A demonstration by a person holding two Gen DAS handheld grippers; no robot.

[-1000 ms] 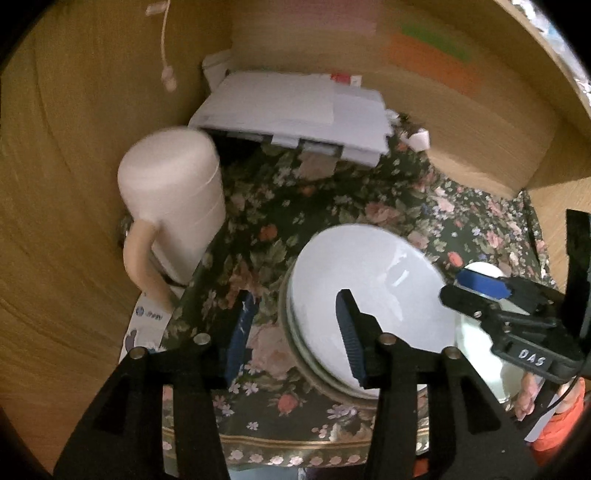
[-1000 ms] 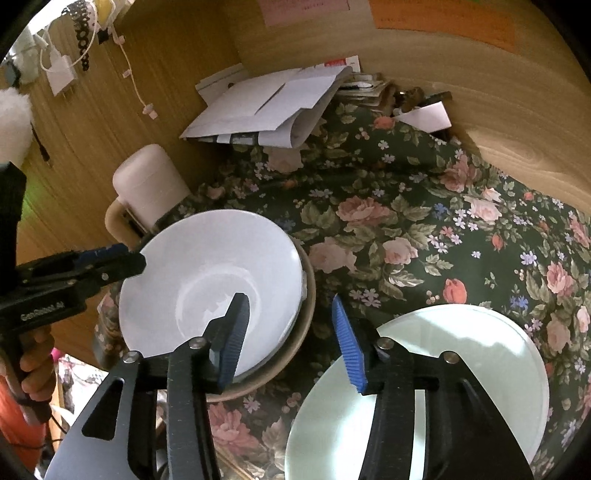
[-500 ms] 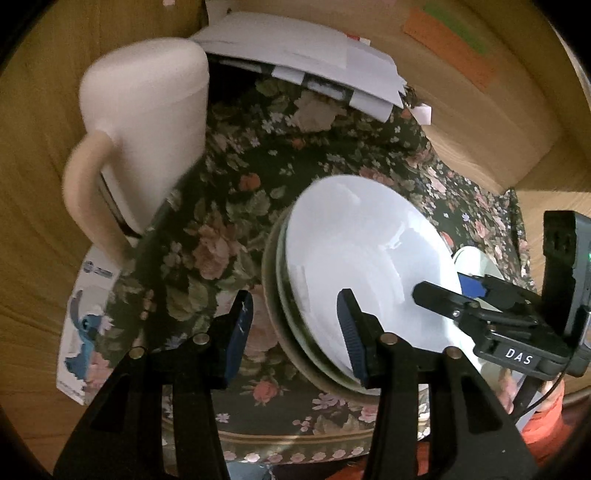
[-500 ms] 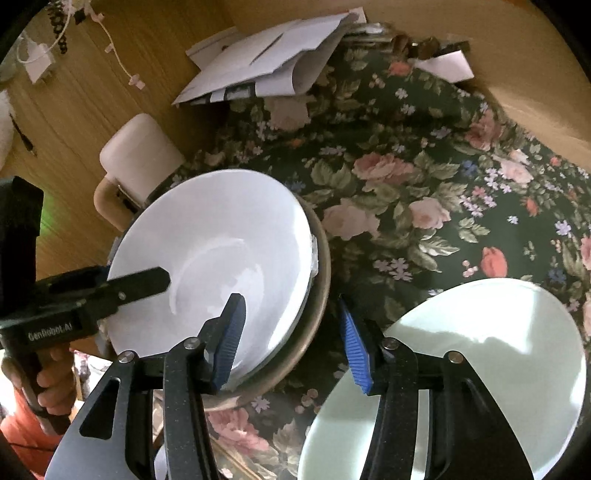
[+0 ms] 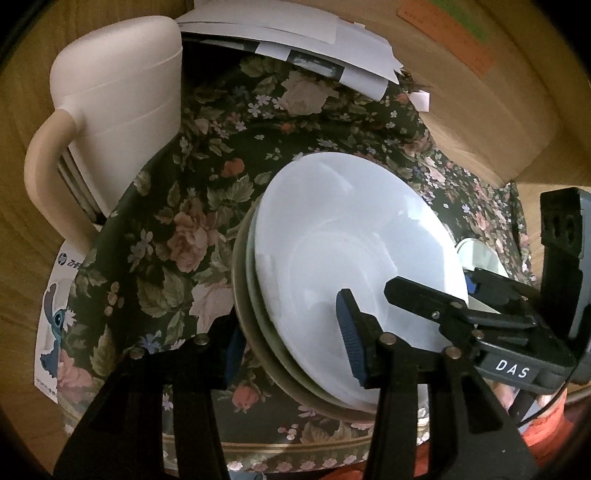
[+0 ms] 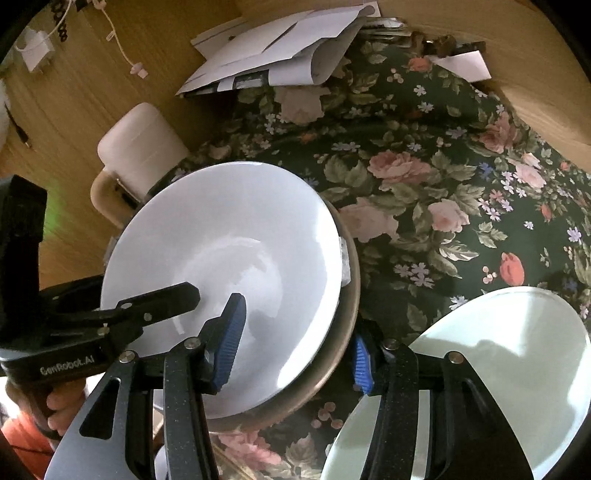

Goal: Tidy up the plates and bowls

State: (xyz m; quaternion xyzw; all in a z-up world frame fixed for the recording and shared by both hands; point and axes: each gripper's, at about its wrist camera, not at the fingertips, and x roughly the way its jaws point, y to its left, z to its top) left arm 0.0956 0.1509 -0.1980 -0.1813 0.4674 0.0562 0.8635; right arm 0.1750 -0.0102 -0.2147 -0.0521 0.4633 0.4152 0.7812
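A white plate [image 5: 351,236] [image 6: 229,258] tops a stack over an olive-brown plate [image 5: 255,336] [image 6: 351,295] on a floral cloth. My left gripper [image 5: 291,345] is open and straddles the stack's near-left rim, one finger outside it and one over the white plate. My right gripper [image 6: 295,350] is open astride the stack's right rim in the same way. Each gripper shows in the other's view: the right gripper [image 5: 461,306] and the left gripper [image 6: 147,310]. A pale green plate [image 6: 480,369] [image 5: 476,254] lies alone to the right.
A cream jug with a handle [image 5: 122,85] [image 6: 140,147] stands close to the stack's left. Loose papers [image 5: 288,33] [image 6: 280,48] lie at the back. Wooden walls [image 5: 480,122] close in the back and sides. The floral cloth [image 6: 424,184] covers the round table.
Both grippers have sunk toward the stack and closed in on it. Its rim now sits between each pair of fingers; the plates have not shifted.
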